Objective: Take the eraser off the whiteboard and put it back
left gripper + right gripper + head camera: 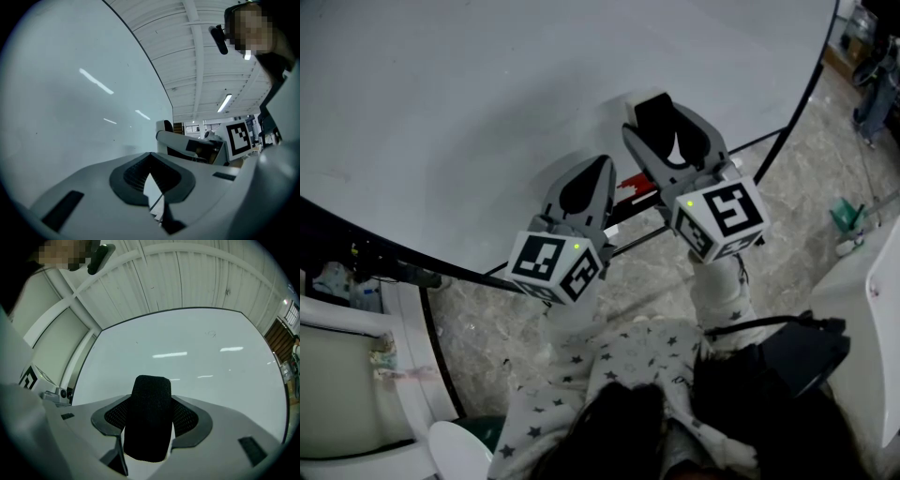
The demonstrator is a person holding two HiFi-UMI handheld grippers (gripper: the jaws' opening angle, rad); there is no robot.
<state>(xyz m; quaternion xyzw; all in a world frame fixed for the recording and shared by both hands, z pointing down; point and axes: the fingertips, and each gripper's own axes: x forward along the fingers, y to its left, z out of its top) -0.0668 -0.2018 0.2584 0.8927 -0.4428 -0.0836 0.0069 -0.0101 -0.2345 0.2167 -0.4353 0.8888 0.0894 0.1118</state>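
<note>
The black felt eraser (654, 119) sits between the pads of my right gripper (667, 120), which is shut on it just in front of the whiteboard (487, 112). In the right gripper view the eraser (149, 418) stands upright between the jaws, with the board (197, 357) filling the background. My left gripper (598, 174) hangs lower and to the left, near the board's bottom edge; its jaws meet at the tips with nothing in them. Seen from the left gripper (150, 158), the board (70, 93) is on the left and the right gripper (187, 145) on the right.
A red marker (636, 187) lies on the tray along the board's lower black frame (412, 262). Marbled floor (787, 187) lies below. A green object (847, 217) and a white table edge (886, 309) are at the right, and white furniture (356, 375) is at the lower left.
</note>
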